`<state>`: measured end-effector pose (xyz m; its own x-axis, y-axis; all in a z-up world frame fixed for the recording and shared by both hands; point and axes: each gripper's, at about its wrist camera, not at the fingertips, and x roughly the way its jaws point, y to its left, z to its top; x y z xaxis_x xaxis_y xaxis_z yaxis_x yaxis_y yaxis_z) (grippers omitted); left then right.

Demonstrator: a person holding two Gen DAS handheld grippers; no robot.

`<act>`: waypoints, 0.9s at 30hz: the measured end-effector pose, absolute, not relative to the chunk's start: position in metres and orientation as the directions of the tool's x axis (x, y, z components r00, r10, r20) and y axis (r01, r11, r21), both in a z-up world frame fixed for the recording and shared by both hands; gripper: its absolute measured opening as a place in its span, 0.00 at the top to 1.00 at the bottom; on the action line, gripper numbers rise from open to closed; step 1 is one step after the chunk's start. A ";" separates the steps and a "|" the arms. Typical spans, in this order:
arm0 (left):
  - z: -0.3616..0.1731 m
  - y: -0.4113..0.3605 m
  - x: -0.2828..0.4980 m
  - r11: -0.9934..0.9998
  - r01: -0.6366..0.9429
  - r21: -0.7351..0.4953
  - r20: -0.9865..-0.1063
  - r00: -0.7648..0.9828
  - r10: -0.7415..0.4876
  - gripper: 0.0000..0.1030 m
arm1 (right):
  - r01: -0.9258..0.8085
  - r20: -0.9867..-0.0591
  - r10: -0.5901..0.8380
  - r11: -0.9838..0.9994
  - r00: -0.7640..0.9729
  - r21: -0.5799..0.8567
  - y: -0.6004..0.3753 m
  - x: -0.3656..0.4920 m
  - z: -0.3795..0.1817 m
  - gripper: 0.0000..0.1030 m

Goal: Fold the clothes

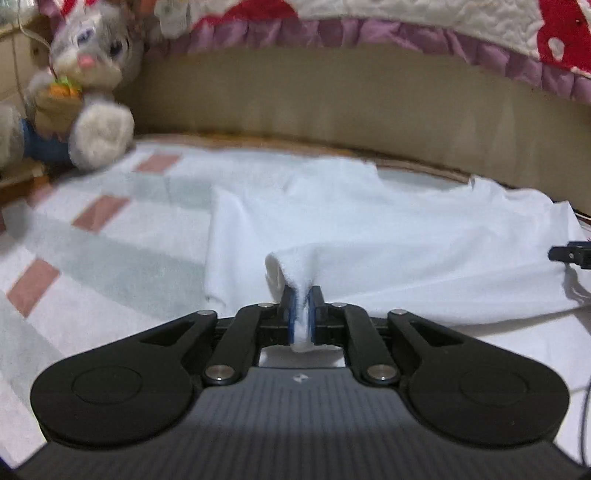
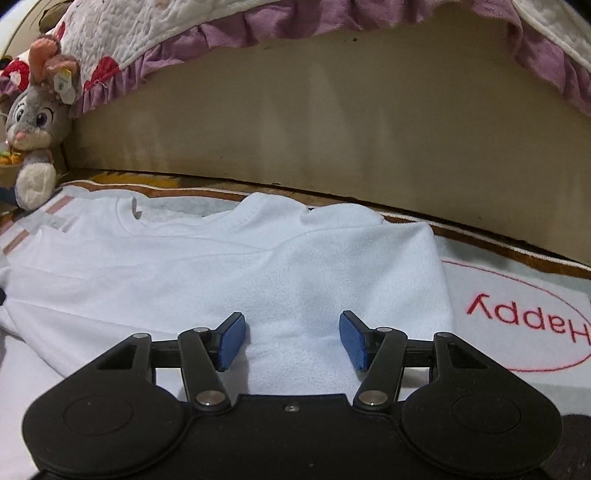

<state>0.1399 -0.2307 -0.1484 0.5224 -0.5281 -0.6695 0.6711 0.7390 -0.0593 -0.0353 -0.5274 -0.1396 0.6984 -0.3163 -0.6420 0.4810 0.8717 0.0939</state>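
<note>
A white shirt (image 1: 369, 229) lies spread on a patterned mat. In the left wrist view my left gripper (image 1: 302, 295) is shut on a pinched fold of its edge, and the cloth rises in a small ridge between the blue pads (image 1: 291, 314). In the right wrist view the same shirt (image 2: 221, 266) shows its collar (image 2: 177, 221) at the far side. My right gripper (image 2: 291, 325) hovers open over the shirt's near part, blue pads wide apart with nothing pinched. A black part at the right edge of the left wrist view (image 1: 569, 254) may be the other gripper.
A grey plush rabbit (image 1: 88, 74) (image 2: 33, 140) sits at the far left. A beige bed side (image 2: 332, 129) rises behind the shirt, with a purple-frilled quilt (image 2: 258, 22) hanging over it. The mat (image 2: 517, 314) bears red "Happy" lettering at the right and pink squares (image 1: 99, 212) at the left.
</note>
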 end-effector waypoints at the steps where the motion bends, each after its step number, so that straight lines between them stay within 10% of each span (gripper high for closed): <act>1: -0.148 -0.229 0.145 0.731 0.675 -0.099 -0.708 0.468 -0.529 0.79 | 0.481 -0.647 -0.319 0.873 0.693 0.085 -0.527 -0.035 -0.139 0.39; 3: -0.143 -0.223 0.152 0.702 0.688 -0.186 -0.725 0.386 -0.571 0.59 | 0.478 -0.653 -0.317 0.875 0.688 0.080 -0.528 -0.034 -0.140 0.39; 10: -0.151 -0.230 0.179 0.733 0.614 -0.293 -0.668 0.417 -0.617 0.41 | 0.453 -0.653 -0.298 0.888 0.697 0.079 -0.528 -0.033 -0.143 0.32; 11: -0.159 -0.234 0.185 0.737 0.608 -0.294 -0.684 0.405 -0.607 0.57 | 0.452 -0.653 -0.294 0.888 0.698 0.083 -0.529 -0.034 -0.143 0.32; 12: -0.163 -0.238 0.186 0.731 0.621 -0.281 -0.682 0.407 -0.607 0.98 | 0.451 -0.652 -0.292 0.888 0.700 0.086 -0.529 -0.034 -0.143 0.32; 16: -0.142 -0.255 0.154 0.679 0.734 -0.003 -0.588 0.548 -0.595 0.96 | 0.450 -0.646 -0.286 0.887 0.707 0.100 -0.529 -0.037 -0.144 0.32; 20: -0.104 -0.240 0.123 0.698 0.702 0.143 -0.522 0.652 -0.550 0.52 | 0.439 -0.655 -0.266 0.891 0.707 0.113 -0.530 -0.040 -0.141 0.31; 27: -0.051 -0.132 0.084 0.699 0.704 0.125 -0.664 0.583 -0.468 0.52 | 0.367 -0.617 -0.033 0.829 0.786 0.423 -0.531 -0.071 -0.055 0.32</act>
